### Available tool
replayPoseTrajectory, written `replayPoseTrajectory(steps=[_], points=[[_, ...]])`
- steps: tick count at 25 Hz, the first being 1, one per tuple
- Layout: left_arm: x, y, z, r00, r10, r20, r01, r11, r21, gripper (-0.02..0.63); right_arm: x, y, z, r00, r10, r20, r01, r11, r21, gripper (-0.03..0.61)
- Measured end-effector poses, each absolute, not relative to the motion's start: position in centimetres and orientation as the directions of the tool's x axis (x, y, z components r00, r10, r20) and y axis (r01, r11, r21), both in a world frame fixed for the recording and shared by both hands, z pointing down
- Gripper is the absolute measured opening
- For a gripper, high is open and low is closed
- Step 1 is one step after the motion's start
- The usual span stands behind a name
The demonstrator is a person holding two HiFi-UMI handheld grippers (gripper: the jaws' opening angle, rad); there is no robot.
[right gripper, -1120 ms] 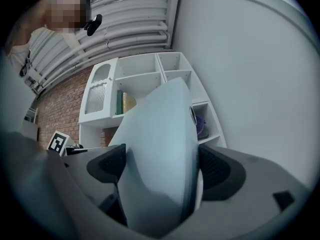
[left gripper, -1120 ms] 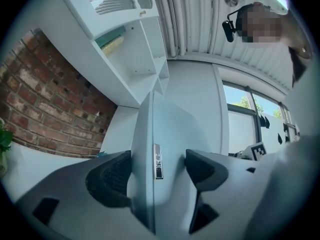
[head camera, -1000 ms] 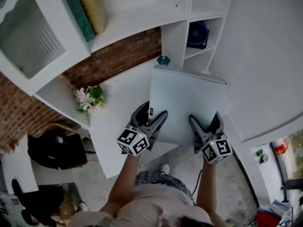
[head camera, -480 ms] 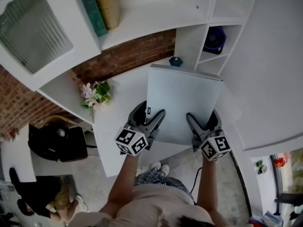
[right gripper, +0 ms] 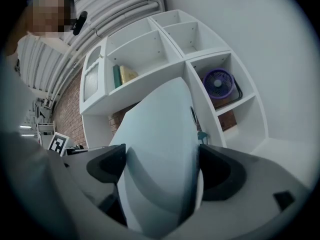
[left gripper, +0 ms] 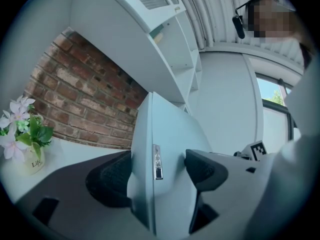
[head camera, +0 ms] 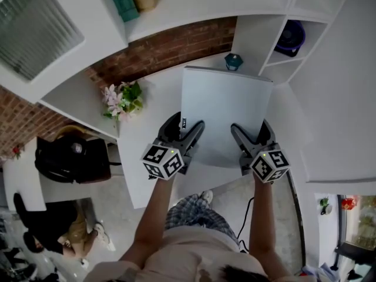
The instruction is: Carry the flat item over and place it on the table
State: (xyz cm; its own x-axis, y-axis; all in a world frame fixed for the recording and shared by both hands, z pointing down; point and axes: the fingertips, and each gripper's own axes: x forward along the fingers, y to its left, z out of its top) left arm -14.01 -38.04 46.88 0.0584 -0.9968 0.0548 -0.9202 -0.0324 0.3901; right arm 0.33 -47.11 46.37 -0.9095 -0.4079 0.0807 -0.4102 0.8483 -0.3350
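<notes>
Pink-and-white flowers in small white pot (head camera: 122,98) sit far L on white bench (head camera: 155,107), by red brick wall (head camera: 170,49). L gripper (head camera: 187,128): fingers pinching near-left edge of flat pale grey-blue rectangular panel (head camera: 226,101). Panel lies roughly level over bench; can't tell if it touches. R gripper (head camera: 249,128): fingers clamped on panel's near-right edge. Small teal object (head camera: 234,61) just past panel's far edge. Purple fan (head camera: 292,36) in white shelf unit (head camera: 251,37), far R.
</notes>
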Motion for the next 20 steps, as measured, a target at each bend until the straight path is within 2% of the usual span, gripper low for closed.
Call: replayPoseTrajectory(steps=[14, 20], points=[[-19.4, -39.6, 56.5, -0.014, -0.966, 0.259, -0.866, 0.141, 0.480, 0.341, -6.3, -49.7, 56.1, -0.906, -0.272, 0.324, -0.394, 0.819, -0.416, 0.462], [-20.7, -39.9, 61.0, -0.001, -0.936, 0.353, -0.829, 0.199, 0.523, 0.341, -8.0, -50.2, 60.1, -0.874, -0.216, 0.435, -0.414, 0.799, -0.436, 0.462]])
